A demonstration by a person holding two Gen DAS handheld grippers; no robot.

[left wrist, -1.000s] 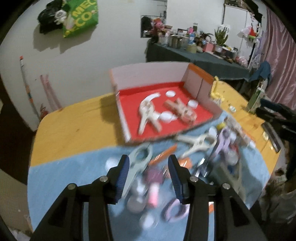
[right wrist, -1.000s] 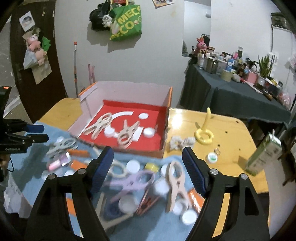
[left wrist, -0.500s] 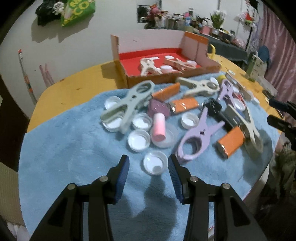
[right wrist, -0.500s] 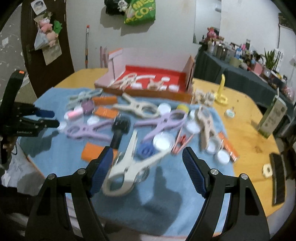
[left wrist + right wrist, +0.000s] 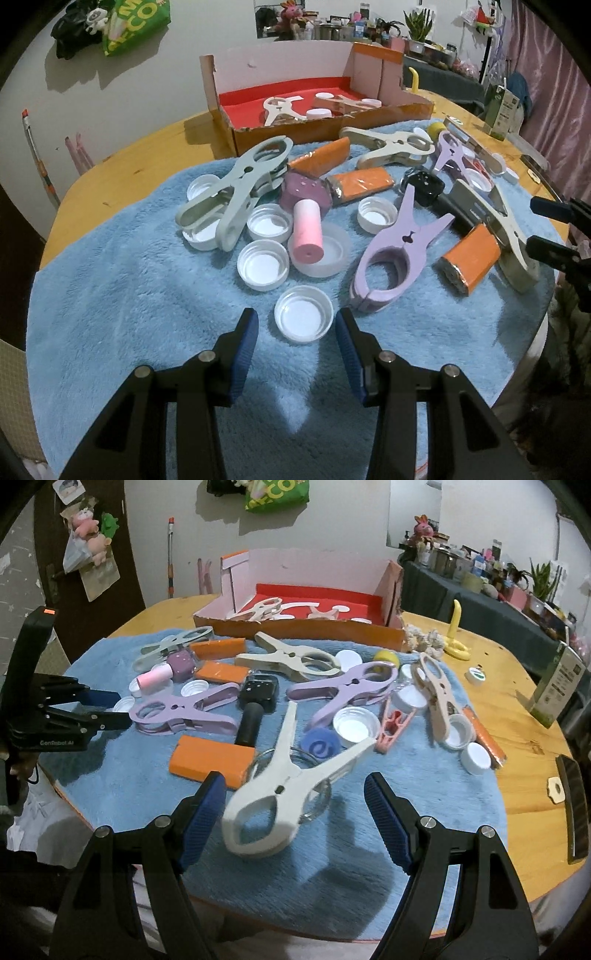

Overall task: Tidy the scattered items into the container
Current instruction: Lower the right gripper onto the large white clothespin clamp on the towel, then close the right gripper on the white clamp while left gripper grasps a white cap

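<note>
- The room has a pale wall (image 5: 332,528); a green bag (image 5: 275,493) hangs on it above the box, and a dark-clothed side table (image 5: 480,602) crowded with jars and plants stands right of the box.
- A round wooden table (image 5: 524,716) carries everything; a blue towel (image 5: 129,295) covers its near part, reaching up to the box front.
- The box (image 5: 258,131) is open-topped cardboard with a red floor, standing on bare wood at the towel's far edge. It already holds two pale clips and a few white caps.
- Scattered on the towel in front of the box: a grey-green clip (image 5: 236,192), cream clips, lilac clips (image 5: 399,254), orange packets (image 5: 469,264), a black bottle (image 5: 255,705), a purple bottle with a pink cap (image 5: 304,218), and many white caps.
- A big white clip (image 5: 288,782) lies at the towel's near edge, far from the box, over a clear glass rim.
- The right gripper (image 5: 295,819) hangs just over that clip's handle end, jaws spread wide, blue pads on either side and clear of it.
- A white cap (image 5: 303,319), open side up, sits alone on the towel, nearest of the caps and farthest from the box.
- The left gripper (image 5: 297,345) hangs low behind this cap, jaws part spread, nothing pinched, the cap just ahead of the tips.
</note>
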